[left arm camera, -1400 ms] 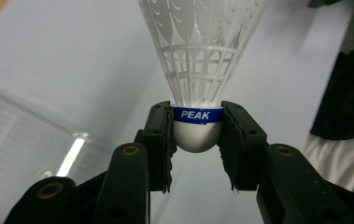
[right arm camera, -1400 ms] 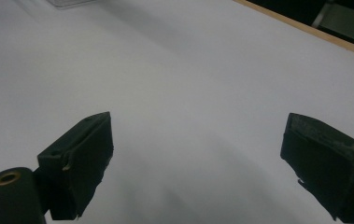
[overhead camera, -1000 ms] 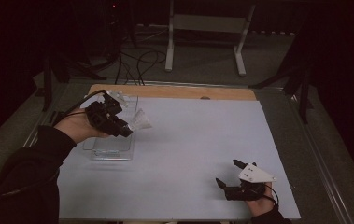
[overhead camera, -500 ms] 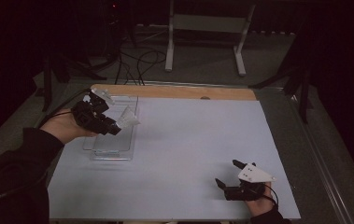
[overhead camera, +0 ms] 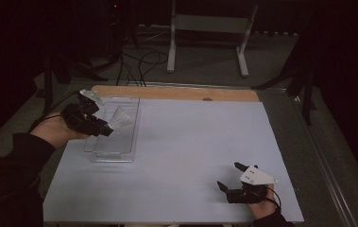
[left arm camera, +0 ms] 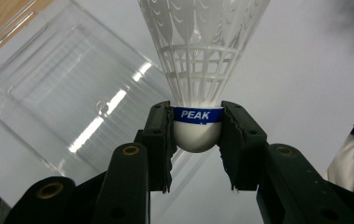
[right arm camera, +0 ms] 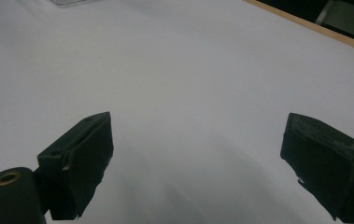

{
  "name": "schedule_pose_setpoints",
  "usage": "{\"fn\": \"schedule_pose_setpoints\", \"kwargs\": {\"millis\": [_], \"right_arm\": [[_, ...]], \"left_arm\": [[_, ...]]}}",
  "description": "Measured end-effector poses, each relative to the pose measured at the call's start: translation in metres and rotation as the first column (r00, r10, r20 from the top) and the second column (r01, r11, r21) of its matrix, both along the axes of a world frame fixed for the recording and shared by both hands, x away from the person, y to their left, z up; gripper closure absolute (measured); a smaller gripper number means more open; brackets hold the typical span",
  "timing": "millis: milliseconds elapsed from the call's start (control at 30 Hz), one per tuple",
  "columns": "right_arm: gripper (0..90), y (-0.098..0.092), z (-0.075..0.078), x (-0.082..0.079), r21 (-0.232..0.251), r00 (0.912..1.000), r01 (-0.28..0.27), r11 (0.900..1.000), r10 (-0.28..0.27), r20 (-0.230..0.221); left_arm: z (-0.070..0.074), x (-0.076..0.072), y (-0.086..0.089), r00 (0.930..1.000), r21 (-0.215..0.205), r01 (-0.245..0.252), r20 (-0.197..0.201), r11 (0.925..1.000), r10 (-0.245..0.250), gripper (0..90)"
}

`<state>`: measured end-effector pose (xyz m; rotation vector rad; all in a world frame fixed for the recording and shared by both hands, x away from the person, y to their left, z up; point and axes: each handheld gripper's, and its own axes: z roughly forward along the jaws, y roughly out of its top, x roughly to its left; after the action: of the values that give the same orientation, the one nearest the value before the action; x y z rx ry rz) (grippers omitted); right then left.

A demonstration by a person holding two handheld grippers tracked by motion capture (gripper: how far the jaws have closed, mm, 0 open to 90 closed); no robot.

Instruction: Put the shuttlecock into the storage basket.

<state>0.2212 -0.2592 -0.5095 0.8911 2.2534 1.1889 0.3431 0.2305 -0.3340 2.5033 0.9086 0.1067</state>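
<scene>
Shuttlecock clamped by its cork in my left gripper, held over the clear tray near the table's far-left edge. Right gripper rests near the front-right edge, jaws wide and empty. Bare white surface between us.

We saw a white shuttlecock, its skirt a lattice of white ribs and its rounded cap plain white, ringed by a blue band with "PEAK" in white letters. The left gripper on either side of that cap was black with brass-coloured screw rings. Behind the shuttlecock lay a clear, colourless tray streaked with white glare. Under the tray the table cover was pale grey-white, edged beyond the tray by a light wooden strip. The right gripper was black under a whitish-grey plate.
</scene>
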Motion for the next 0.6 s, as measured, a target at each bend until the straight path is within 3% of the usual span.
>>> {"fn": "schedule_pose_setpoints", "kwargs": {"millis": [300,600], "right_arm": [[9.1,0.0,-0.001,0.001,-0.001,1.0,-0.004,1.0,0.004,0.0],[9.1,0.0,-0.001,0.0,-0.003,1.0,-0.006,1.0,0.006,-0.007]], "left_arm": [[-0.01,0.001,0.014,0.9988,0.011,-0.049,0.01,0.9987,0.049,66.3],[-0.025,0.002,0.027,0.9913,-0.01,-0.129,0.026,0.9916,0.129,66.2]]}}
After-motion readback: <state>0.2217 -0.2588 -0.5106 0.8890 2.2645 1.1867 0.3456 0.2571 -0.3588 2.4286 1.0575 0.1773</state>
